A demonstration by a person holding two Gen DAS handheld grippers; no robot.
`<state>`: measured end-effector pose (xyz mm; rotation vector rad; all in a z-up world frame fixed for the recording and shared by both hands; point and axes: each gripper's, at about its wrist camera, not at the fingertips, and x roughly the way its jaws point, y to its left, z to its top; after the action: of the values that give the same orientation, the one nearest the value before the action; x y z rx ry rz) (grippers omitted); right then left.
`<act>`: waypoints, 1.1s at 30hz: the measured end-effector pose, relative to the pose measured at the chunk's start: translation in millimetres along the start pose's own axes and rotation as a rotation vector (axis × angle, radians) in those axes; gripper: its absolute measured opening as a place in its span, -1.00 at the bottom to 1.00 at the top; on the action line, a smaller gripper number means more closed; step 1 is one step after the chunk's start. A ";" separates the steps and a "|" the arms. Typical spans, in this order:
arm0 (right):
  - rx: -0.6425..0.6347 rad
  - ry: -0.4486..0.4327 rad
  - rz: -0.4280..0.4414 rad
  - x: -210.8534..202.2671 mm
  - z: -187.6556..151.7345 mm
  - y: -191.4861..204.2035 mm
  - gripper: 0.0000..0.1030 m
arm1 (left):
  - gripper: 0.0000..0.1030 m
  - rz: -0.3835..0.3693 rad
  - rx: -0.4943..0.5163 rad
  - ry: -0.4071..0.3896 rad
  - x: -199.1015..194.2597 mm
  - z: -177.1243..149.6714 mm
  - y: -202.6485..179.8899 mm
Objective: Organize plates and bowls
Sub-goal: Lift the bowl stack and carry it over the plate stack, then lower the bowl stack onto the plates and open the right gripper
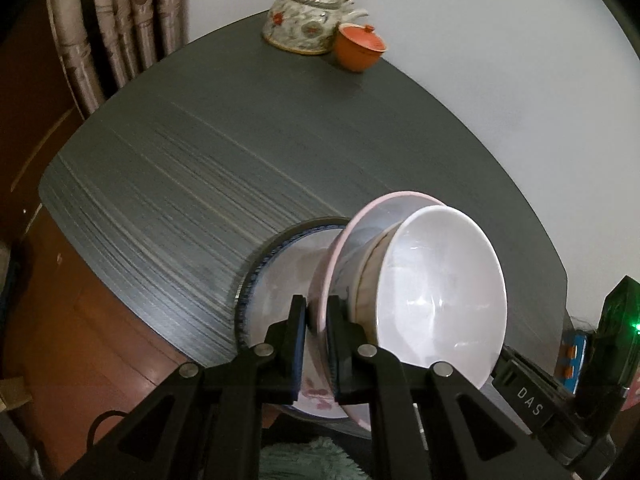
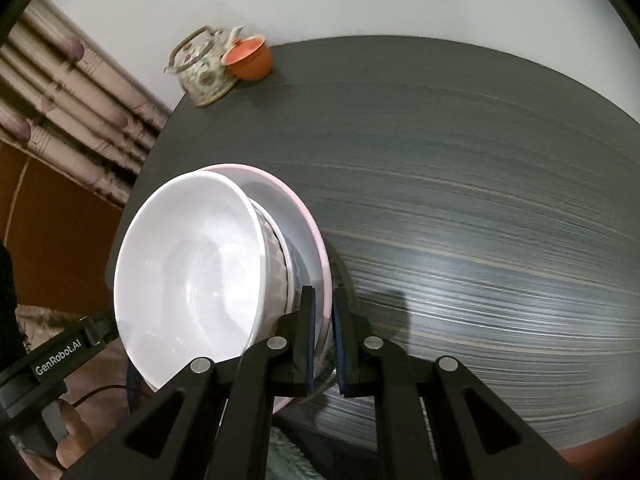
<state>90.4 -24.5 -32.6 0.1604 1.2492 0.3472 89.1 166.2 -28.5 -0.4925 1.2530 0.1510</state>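
A pink-rimmed plate (image 1: 340,248) carries stacked white bowls (image 1: 444,288). My left gripper (image 1: 317,312) is shut on the plate's rim on one side. My right gripper (image 2: 323,304) is shut on the same pink plate's (image 2: 308,216) rim on the other side, with the white bowls (image 2: 188,268) to its left. The stack is held just above a blue-rimmed plate (image 1: 264,280) that lies on the dark grey table (image 1: 192,168) near its front edge. In the right wrist view that lower plate is mostly hidden.
A floral teapot (image 1: 308,16) and an orange lidded cup (image 1: 358,46) stand at the table's far edge by the white wall; they also show in the right wrist view (image 2: 208,68). Curtains (image 1: 120,20) hang at the left. The table's edge runs close below the plates.
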 end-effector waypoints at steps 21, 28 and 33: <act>-0.017 0.043 -0.043 34.7 -5.8 30.8 -0.77 | -0.85 -0.023 -0.021 0.029 15.1 4.7 37.0; -0.003 0.047 -0.026 34.6 -8.5 26.9 -0.76 | -0.79 0.002 -0.001 -0.012 9.3 4.2 33.9; 0.000 0.051 -0.029 32.9 -10.8 24.5 -0.64 | -0.66 0.009 0.003 -0.032 1.4 2.6 36.1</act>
<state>85.0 9.0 -58.1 0.1339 1.3010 0.3285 78.4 199.1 -39.1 -0.4798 1.2244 0.1641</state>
